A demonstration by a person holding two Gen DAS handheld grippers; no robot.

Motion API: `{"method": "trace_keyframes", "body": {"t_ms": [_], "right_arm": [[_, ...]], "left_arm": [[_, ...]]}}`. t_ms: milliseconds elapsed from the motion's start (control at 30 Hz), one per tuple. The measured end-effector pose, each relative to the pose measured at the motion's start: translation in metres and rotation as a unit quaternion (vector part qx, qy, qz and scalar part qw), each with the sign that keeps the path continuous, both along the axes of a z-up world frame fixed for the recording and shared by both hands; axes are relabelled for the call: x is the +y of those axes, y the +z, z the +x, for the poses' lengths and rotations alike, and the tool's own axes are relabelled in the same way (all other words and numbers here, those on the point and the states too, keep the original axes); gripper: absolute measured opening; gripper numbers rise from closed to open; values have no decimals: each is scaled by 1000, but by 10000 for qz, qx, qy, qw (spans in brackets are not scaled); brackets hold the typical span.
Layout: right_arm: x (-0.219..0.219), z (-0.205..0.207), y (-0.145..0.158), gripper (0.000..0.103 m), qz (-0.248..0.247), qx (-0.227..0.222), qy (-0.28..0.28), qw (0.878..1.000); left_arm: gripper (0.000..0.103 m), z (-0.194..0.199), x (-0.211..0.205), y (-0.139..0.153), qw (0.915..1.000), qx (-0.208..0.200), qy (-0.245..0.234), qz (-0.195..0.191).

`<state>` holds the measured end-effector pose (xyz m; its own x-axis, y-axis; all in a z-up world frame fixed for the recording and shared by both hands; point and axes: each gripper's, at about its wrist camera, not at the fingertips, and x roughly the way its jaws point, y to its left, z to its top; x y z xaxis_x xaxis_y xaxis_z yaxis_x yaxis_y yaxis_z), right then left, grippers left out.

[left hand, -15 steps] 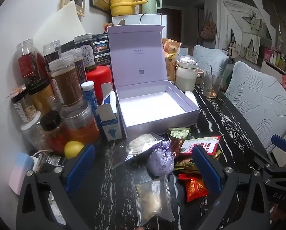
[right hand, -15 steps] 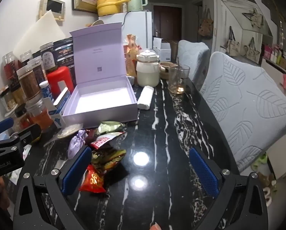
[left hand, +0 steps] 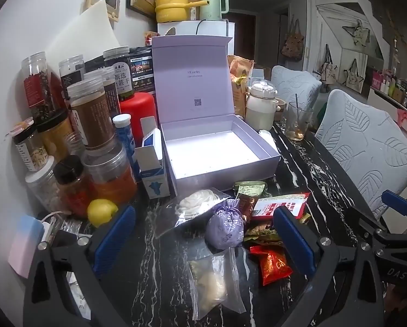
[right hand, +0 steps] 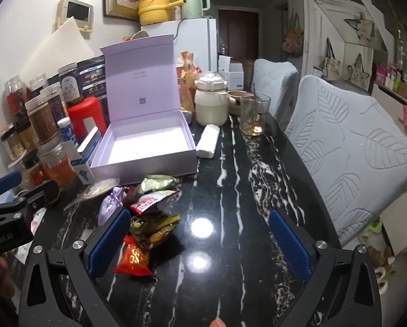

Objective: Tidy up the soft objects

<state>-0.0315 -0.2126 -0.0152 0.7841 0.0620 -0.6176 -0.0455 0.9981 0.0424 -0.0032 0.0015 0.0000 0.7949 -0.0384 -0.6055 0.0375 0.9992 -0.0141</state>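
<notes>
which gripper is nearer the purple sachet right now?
Left. The purple sachet lies just ahead of the open left gripper, between its fingers. The right gripper sits further right; the sachet is outside its left finger.

The left gripper's blue fingers (left hand: pixel 293 241) hide part of the snack packets (left hand: pixel 271 264); jar labels (left hand: pixel 121 79) stay unreadable.

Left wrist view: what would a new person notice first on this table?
First, the open lilac box, lid up and empty, standing mid-table. Just before it lies a heap of soft packets around a purple sachet. A crowd of jars fills the wall side, and both tongs, left and right, are wide open, holding nothing.
</notes>
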Motion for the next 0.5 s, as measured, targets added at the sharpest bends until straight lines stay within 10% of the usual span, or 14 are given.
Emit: {"method": "trace_keyframes", "body": {"t_ms": [500], "right_arm": [[2, 4, 0, 103, 28, 45, 45, 10000]], "left_arm": [[103, 2, 1, -5, 10000, 95, 0, -16]]}}
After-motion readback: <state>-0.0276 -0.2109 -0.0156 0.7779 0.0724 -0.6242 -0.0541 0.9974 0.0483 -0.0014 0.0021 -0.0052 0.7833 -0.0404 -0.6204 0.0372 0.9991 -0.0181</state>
